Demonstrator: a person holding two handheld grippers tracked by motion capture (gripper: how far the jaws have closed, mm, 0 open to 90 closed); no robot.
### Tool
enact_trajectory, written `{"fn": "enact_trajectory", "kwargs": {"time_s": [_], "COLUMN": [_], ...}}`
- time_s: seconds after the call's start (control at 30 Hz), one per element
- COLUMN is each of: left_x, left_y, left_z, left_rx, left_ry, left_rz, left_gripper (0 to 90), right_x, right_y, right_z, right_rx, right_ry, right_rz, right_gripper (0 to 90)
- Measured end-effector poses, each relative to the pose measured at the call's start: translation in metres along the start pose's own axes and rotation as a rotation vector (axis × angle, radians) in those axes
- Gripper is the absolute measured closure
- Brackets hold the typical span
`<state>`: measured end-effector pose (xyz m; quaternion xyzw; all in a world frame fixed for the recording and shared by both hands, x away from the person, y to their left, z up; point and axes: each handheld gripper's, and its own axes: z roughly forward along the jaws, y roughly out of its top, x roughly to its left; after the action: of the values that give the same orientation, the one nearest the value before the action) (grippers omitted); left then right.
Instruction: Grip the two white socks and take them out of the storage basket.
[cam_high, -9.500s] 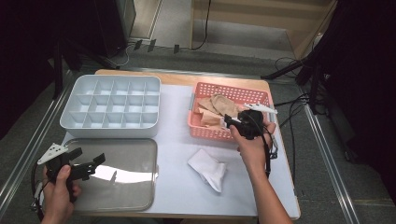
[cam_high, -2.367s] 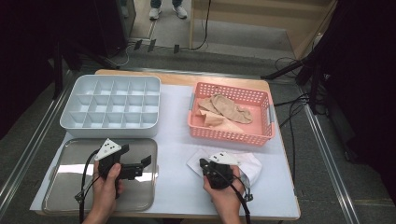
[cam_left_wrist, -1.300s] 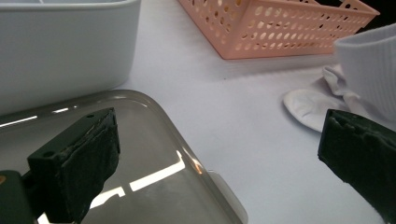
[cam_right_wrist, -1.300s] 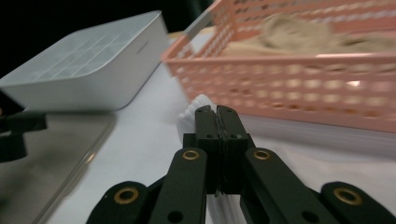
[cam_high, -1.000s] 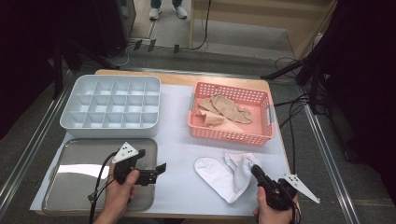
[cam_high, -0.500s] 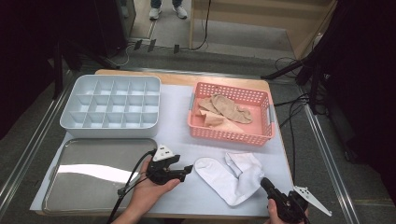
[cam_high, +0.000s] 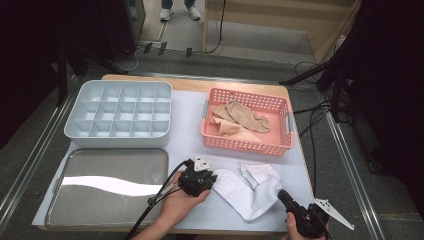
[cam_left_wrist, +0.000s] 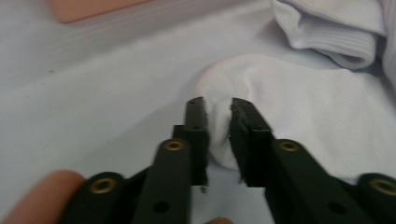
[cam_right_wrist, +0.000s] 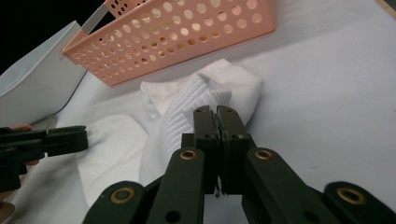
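From its own camera we see our left tool just closed, pinching the sock's toe; our right tool clamps its ribbed cuff.

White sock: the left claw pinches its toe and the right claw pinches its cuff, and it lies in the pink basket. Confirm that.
Wrong in one respect: the white sock lies on the table in front of the basket, as the high view shows. The left claw does pinch its toe, the right claw its cuff.
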<state>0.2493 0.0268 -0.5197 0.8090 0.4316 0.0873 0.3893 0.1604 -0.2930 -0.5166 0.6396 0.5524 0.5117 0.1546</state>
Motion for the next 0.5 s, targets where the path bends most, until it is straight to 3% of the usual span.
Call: {"fn": "enact_trajectory", "kwargs": {"time_s": [0.1,0.2,0.3,0.37,0.5], "left_x": [0.006,0.013,0.024,0.033,0.048], "left_y": [0.000,-0.003,-0.012,-0.021,-0.037], "left_z": [-0.005,-0.020,-0.041,-0.053,-0.069], "left_rx": [-0.008,-0.049,-0.088,-0.118,-0.169], "left_ry": [-0.029,-0.028,-0.007,0.012,0.041], "left_rz": [-0.018,-0.026,-0.037,-0.056,-0.098], "left_gripper": [90.0,90.0,90.0,90.0,90.0], "right_x": [0.002,0.008,0.018,0.028,0.046], "right_y": [0.000,-0.001,-0.002,-0.003,0.006], "right_z": [0.000,-0.001,0.001,0.006,0.025], "right_rx": [-0.005,-0.017,-0.016,-0.004,0.004], "right_ry": [0.004,0.025,0.054,0.067,0.089], "right_rz": [-0.004,-0.012,-0.036,-0.077,-0.142], "right_gripper": [88.3,88.3,88.2,88.2,88.3]}}
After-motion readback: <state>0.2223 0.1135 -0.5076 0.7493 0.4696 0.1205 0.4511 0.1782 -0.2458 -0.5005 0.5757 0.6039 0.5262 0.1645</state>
